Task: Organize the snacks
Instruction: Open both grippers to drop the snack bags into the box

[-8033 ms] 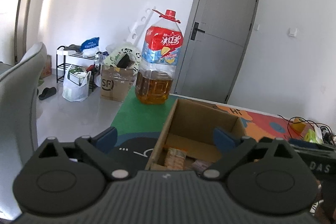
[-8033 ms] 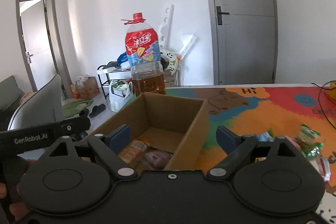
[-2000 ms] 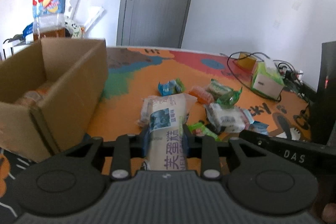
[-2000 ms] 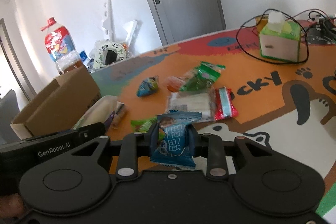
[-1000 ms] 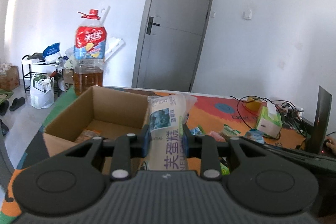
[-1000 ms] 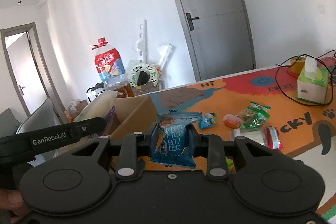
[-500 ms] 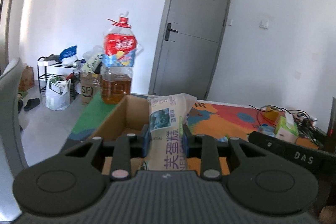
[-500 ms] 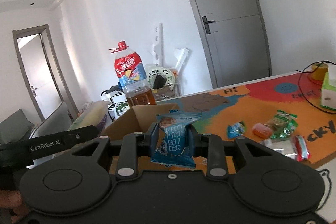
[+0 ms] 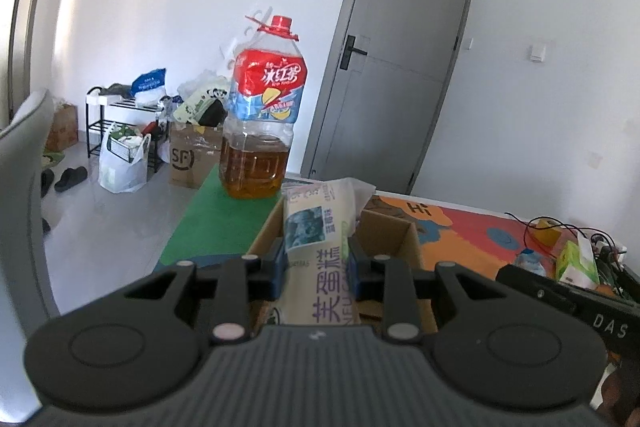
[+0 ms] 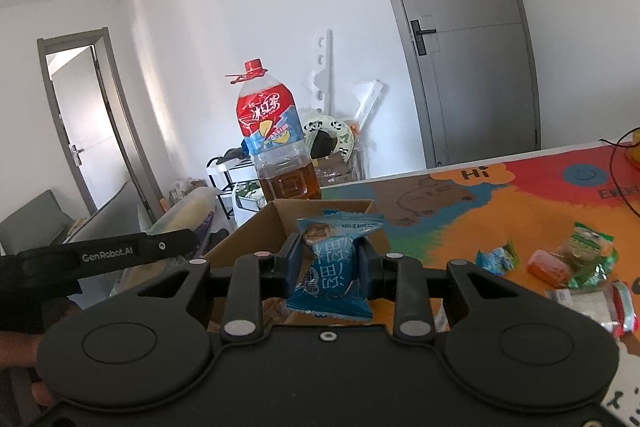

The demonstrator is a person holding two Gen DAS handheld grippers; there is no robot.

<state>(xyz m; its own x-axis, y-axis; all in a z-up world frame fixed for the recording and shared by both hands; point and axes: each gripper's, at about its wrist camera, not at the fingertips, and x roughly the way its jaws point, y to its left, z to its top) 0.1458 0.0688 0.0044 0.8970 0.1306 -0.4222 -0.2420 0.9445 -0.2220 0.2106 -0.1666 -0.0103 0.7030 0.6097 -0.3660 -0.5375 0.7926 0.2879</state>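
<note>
Table: a tabletop covered by a colourful printed cartoon mat (image 10: 460,211), orange, red, brown and green, carries the box, the bottle and the loose snacks.
Bottle: a large clear plastic bottle with a red cap, a red-and-blue label and amber liquid (image 9: 262,131) stands upright on the green part of the mat, just behind the far wall of the box.
Box: an open brown cardboard box (image 10: 256,231) sits near the table's left end, directly ahead of both tools; a few wrapped items lie on its floor, too hidden to identify.
Left gripper: the black two-finger left gripper (image 9: 318,267) is clamped on a long cream-coloured plastic snack packet with purple lettering and a small blue picture panel (image 9: 316,247). The packet stands upright between the blue pads, its top rising above the fingers, in front of the box opening.
Right gripper: the black two-finger right gripper (image 10: 330,267) is clamped on a small blue pillow-shaped snack packet with white lettering (image 10: 332,263). The packet sits upright between the pads, at the near right corner of the box as seen from this camera.
Loose snacks: small blue, orange, green and red-edged clear wrapped snacks (image 10: 560,267) lie on the orange mat, well apart from the box, to the right of the right gripper.
</note>
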